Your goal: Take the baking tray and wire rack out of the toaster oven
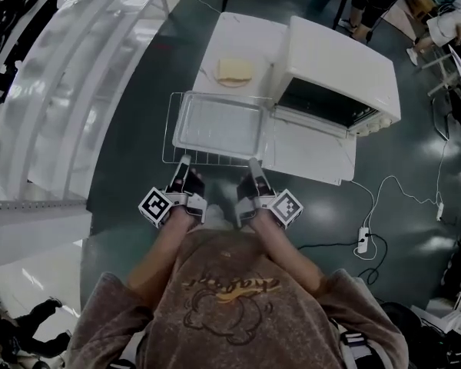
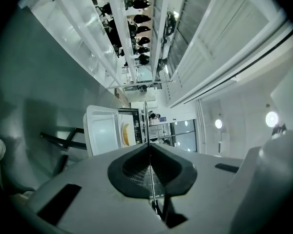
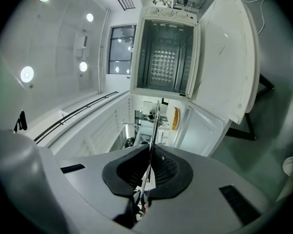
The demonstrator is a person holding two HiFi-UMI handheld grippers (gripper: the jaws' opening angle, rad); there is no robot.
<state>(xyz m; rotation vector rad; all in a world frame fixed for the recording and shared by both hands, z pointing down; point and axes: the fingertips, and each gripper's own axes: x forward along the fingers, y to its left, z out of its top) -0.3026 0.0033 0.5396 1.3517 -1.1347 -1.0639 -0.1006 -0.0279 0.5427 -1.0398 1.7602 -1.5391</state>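
Squarely before me, the white surface (image 1: 238,33) stands on a dark green floor (image 1: 131,167) and carries a boxy white toaster oven (image 1: 338,60). Its door (image 1: 307,148) is dropped flat toward me, and through it the right gripper view shows a bare metal cavity.

The wire rack (image 1: 215,157) and the baking tray (image 1: 219,121) are both clear of the oven, just left of the open door. The tray is a shallow, pale, round-cornered rectangle with a raised rim. It lies empty on the thin-wired rack, which shows past the tray's left and near sides. I cannot tell whether the rack touches the surface.

The left claw (image 1: 182,167) and right claw (image 1: 253,167) meet the rack's near edge side by side. Each is clamped tight on that edge, which runs as a thin bright line between the dark ribbed pads (image 2: 136,172) in both gripper views. Behind each claw sits a cube with square markers (image 1: 155,206).

Beyond the tray's far rim, a small plate (image 1: 234,79) on the surface holds a pale yellow slice of bread (image 1: 234,69).
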